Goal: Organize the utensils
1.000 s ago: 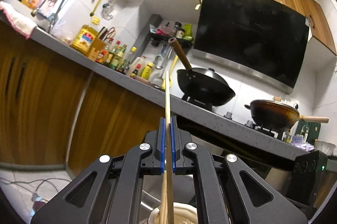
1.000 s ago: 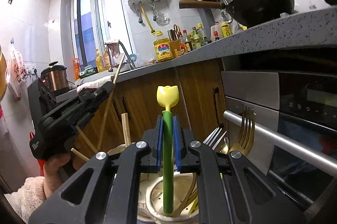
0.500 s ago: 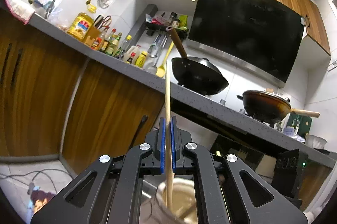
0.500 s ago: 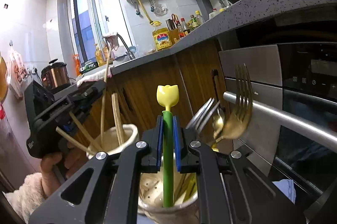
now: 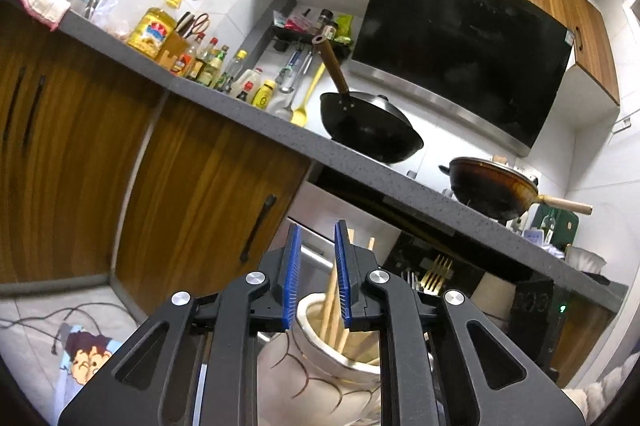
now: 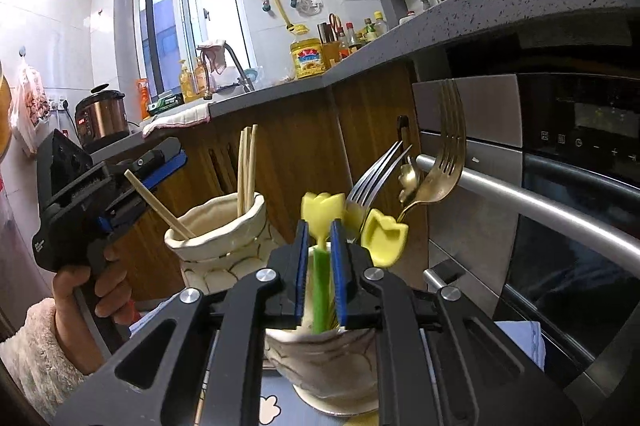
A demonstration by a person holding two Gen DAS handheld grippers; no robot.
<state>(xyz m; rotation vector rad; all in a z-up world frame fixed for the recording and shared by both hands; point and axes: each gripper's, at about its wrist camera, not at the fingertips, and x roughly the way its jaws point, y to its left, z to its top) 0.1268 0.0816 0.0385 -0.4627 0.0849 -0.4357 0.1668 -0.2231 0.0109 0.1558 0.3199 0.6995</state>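
Observation:
In the left wrist view my left gripper [image 5: 316, 266] is open and empty, just above a cream ceramic holder [image 5: 320, 354] with several wooden chopsticks [image 5: 332, 290] standing in it. In the right wrist view my right gripper [image 6: 320, 266] stands open around a green utensil with a yellow tulip end [image 6: 322, 209] that rests in a second cream holder [image 6: 332, 366]. That holder also has forks [image 6: 444, 153] and another yellow tulip utensil [image 6: 384, 236]. The left gripper [image 6: 160, 165] shows there too, beside the chopstick holder [image 6: 220, 238].
A grey counter [image 5: 240, 113] runs above wooden cabinets [image 5: 200, 185], with a black wok [image 5: 372, 129], a brown pan [image 5: 496, 185] and bottles [image 5: 208, 61]. An oven with a steel handle [image 6: 540, 209] is close on the right.
My left gripper opened and let the chopstick drop into the holder. My right gripper opened around the green utensil, which sank lower in its holder. Both views tilted down toward the holders.

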